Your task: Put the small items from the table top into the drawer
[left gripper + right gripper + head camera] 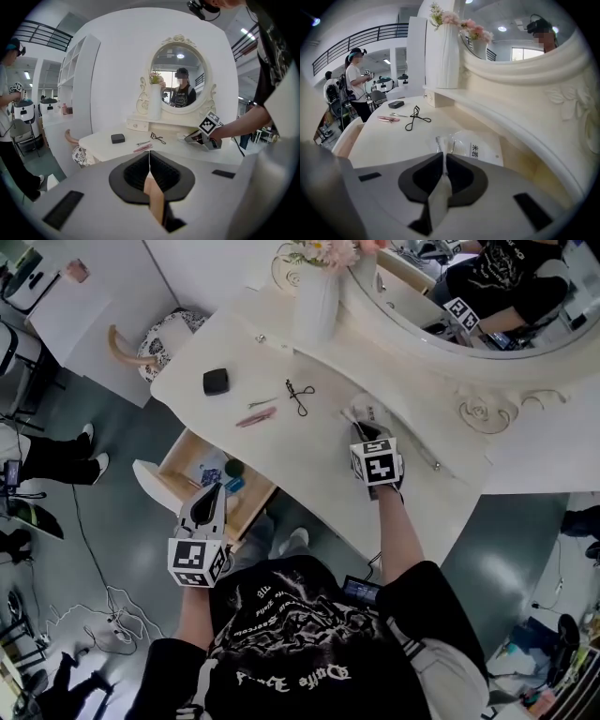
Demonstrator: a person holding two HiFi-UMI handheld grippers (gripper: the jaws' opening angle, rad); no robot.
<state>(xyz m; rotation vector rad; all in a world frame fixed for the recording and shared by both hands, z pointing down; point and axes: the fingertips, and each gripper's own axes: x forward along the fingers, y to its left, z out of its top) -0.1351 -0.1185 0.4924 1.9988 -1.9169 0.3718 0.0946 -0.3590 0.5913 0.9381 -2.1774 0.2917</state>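
Pinching the edge of a clear plastic packet, my right claw has its jaws almost together near the back of the bench. Farther along lie an eyelash curler, a pink clip and a black case. My left claw, pressed together and empty, hangs over the open drawer.

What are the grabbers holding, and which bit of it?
The right gripper has its fingers pinched on the near edge of the clear plastic packet lying on the table. The left gripper is shut and holds nothing.
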